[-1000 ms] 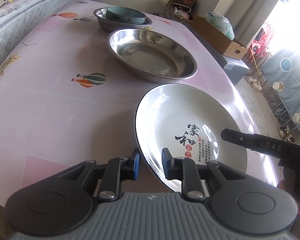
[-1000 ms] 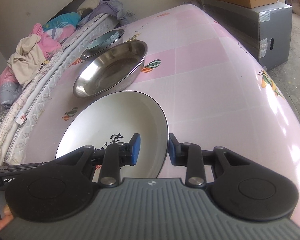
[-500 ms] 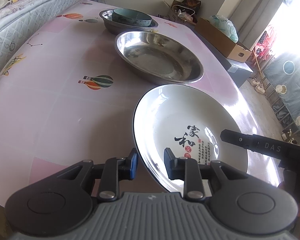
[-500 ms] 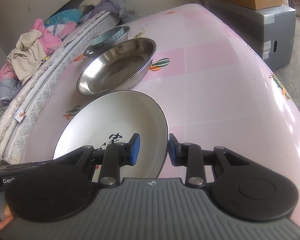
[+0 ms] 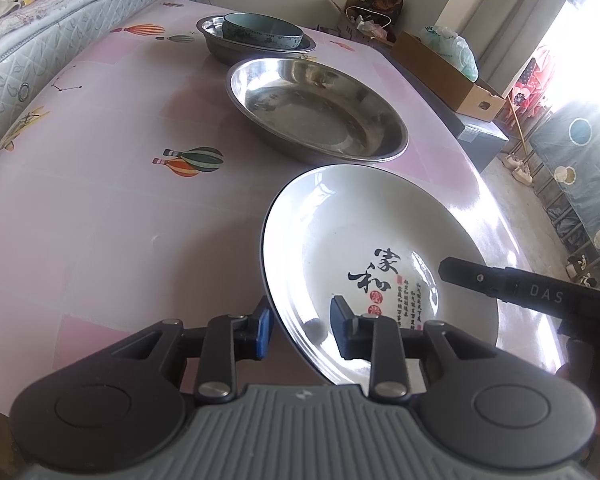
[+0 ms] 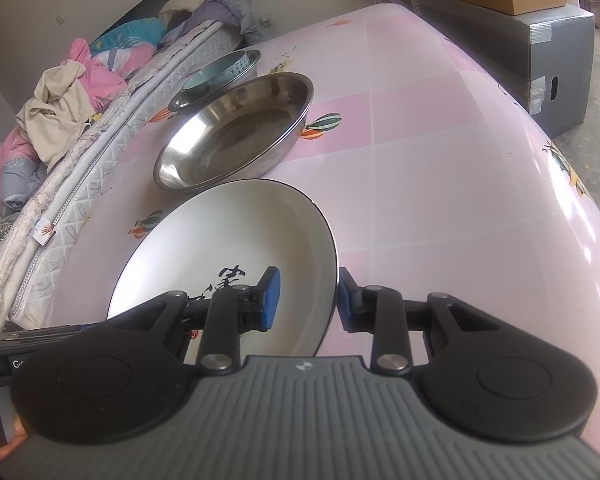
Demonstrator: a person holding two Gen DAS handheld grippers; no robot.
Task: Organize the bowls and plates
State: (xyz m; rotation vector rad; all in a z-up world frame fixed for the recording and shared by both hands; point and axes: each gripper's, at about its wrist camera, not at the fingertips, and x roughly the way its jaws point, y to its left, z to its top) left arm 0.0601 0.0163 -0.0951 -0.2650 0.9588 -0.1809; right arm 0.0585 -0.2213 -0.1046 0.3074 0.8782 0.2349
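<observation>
A white plate (image 5: 360, 240) (image 6: 228, 240) with black calligraphy sits at the near end of the pink table (image 5: 100, 200). My left gripper (image 5: 300, 328) straddles its left rim; its jaws are opening and the pads stand off the rim. My right gripper (image 6: 306, 300) is shut on the opposite rim, one pad inside and one outside. Just beyond the plate lies a large steel dish (image 5: 316, 112) (image 6: 236, 132). Farther back a teal bowl (image 5: 260, 32) (image 6: 216, 72) rests in a smaller steel dish (image 5: 220, 46).
A quilted mattress (image 5: 40, 40) runs along the table's left side, with piled clothes (image 6: 60, 100) on it. A cardboard box (image 5: 452, 76) sits on a grey crate (image 6: 520, 40) past the table's right edge. The table's rounded edge drops off to the floor on the right.
The left gripper's jaws have spread wider around the plate's rim. The right gripper's hold looks the same. Both views have shifted slightly toward the steel dishes.
</observation>
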